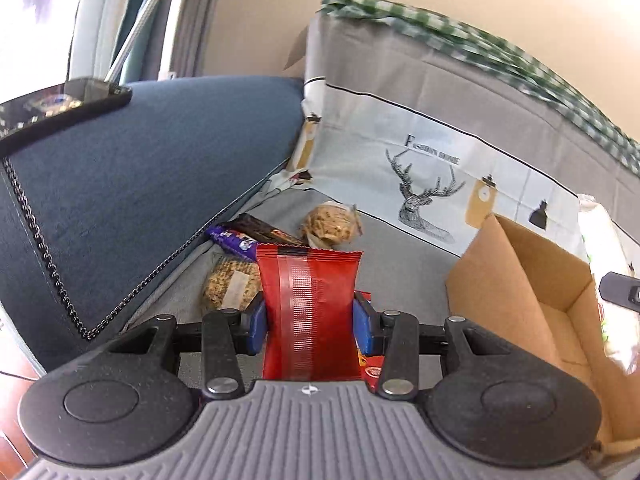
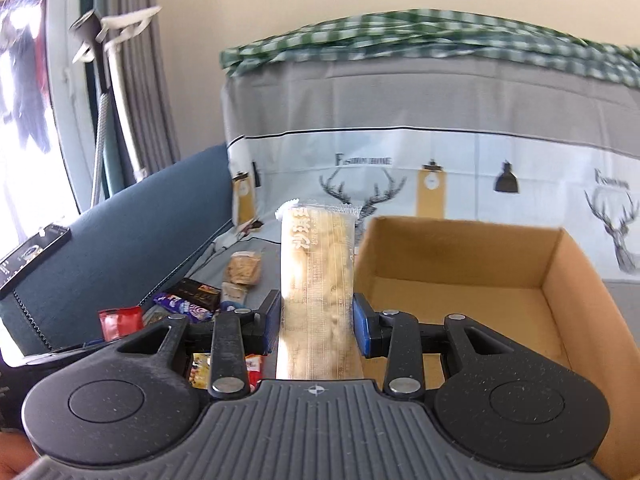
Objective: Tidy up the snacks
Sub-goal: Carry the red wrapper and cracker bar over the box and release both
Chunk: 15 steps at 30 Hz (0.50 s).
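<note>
Right wrist view shows the open brown cardboard box (image 2: 460,288) empty — sorting has barely begun: the right gripper (image 2: 316,320) clamps a pale clear-wrapped pastry bar (image 2: 316,280), the left gripper (image 1: 312,320) a red foil packet (image 1: 310,304), other snacks (image 2: 192,300) loose on the grey-covered sofa seat (image 1: 400,248).

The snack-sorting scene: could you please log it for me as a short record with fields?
surface: grey sheet on a sofa
left gripper: shut on red snack packet, seam side to the camera
right gripper: shut on clear-wrapped pale pastry bar
container: open cardboard box, interior that shows is bare
loose snacks: purple bar, dark chocolate bar, two clear-wrapped grain cakes, beside the blue cushion
also there: phone on the cushion
</note>
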Each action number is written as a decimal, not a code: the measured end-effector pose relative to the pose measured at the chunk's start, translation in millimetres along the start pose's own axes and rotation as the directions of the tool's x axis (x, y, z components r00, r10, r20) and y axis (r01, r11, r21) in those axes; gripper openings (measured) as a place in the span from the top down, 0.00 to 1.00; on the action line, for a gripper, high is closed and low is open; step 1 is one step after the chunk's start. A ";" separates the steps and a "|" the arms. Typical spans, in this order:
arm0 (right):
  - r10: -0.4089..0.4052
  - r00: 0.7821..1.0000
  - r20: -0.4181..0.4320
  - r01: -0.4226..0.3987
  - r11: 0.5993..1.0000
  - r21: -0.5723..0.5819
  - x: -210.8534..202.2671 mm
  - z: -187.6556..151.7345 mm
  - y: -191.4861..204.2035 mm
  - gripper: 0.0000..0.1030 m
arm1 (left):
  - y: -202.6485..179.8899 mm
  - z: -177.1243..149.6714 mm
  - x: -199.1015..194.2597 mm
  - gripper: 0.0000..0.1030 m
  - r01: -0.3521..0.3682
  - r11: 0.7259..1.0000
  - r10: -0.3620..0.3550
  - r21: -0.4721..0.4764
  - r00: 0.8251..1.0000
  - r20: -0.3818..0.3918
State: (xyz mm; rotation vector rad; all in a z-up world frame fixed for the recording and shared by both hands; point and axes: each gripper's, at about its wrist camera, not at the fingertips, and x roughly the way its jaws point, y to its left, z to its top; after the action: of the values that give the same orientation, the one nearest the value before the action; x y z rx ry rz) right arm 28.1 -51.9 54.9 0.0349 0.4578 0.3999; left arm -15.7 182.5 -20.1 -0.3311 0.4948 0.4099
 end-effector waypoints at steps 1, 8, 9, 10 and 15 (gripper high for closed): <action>-0.001 1.000 0.009 0.001 1.000 0.006 -2.7 -0.2 -4.3 0.63 | -4.0 0.1 -3.3 0.54 0.004 1.000 -0.004 0.008 1.000 0.002; -0.045 0.997 0.058 0.045 0.999 0.005 -20.0 -1.8 -35.5 0.63 | -52.3 13.9 -32.2 0.54 0.110 0.991 -0.113 0.074 0.993 0.043; -0.060 0.996 0.061 0.059 0.998 0.010 -22.3 -1.9 -41.0 0.63 | -62.9 17.4 -35.9 0.54 0.136 0.987 -0.141 0.088 0.989 0.048; -0.075 0.995 0.064 0.074 0.997 0.016 -25.1 -2.1 -46.6 0.63 | -76.2 21.6 -39.5 0.54 0.168 0.980 -0.174 0.106 0.983 0.050; -0.153 0.985 0.079 0.148 0.986 0.076 -31.8 -2.6 -78.7 0.63 | -142.6 38.3 -48.3 0.54 0.336 0.924 -0.344 0.180 0.939 0.014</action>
State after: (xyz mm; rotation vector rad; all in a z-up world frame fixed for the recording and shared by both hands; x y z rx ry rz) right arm 29.8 -136.8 56.5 0.0839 0.3881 0.2328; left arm 25.1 59.8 66.0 -0.2310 0.4150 0.0339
